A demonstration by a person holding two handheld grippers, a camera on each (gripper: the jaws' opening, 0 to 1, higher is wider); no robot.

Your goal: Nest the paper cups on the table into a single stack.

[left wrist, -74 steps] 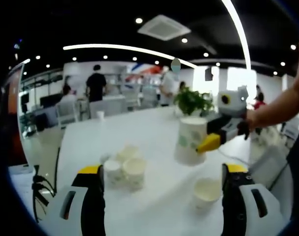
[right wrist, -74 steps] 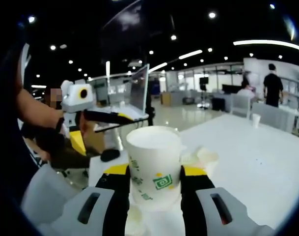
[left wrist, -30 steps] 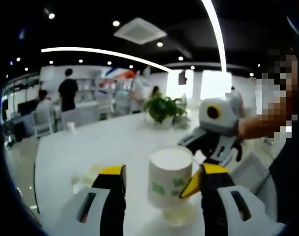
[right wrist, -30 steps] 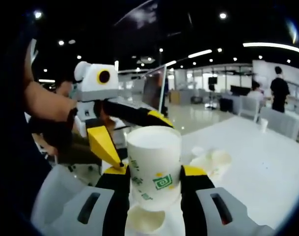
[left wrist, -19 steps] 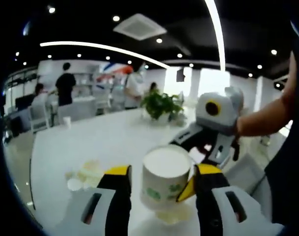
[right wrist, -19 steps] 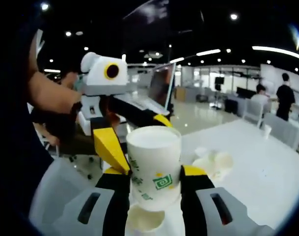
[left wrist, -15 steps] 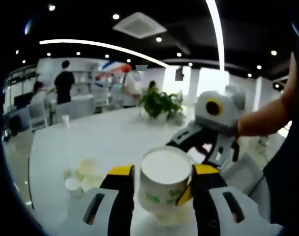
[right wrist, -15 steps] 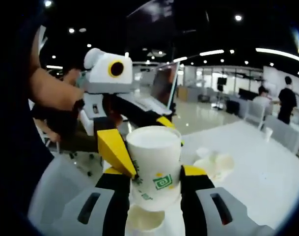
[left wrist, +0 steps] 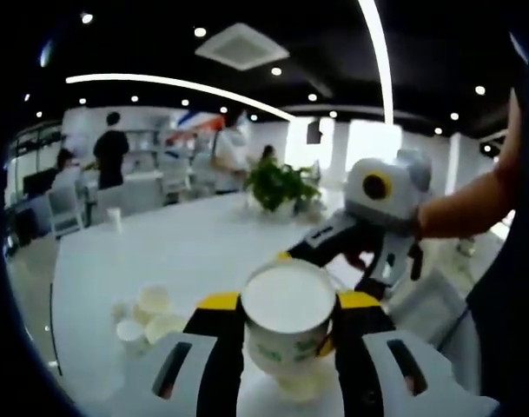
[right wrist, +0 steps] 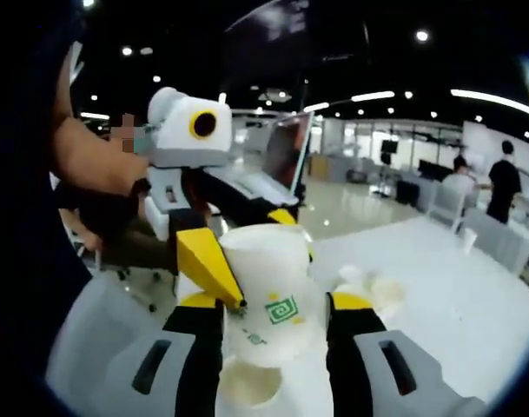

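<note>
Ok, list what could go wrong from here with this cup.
1. The printed cup sits tilted above the lower cup; pushed down like this, it may catch on the rim rather than nest.
2. The left claw and right claw both flank the same cup; opposing pulls could crush its paper wall.
3. The loose cups lie close by and could get knocked over.

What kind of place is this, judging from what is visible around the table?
Most likely a large open-plan office or shared workspace. A long white table stands under recessed ceiling lights, a potted plant sits on it, and people stand by desks behind. Glass partitions line the far side.
</note>
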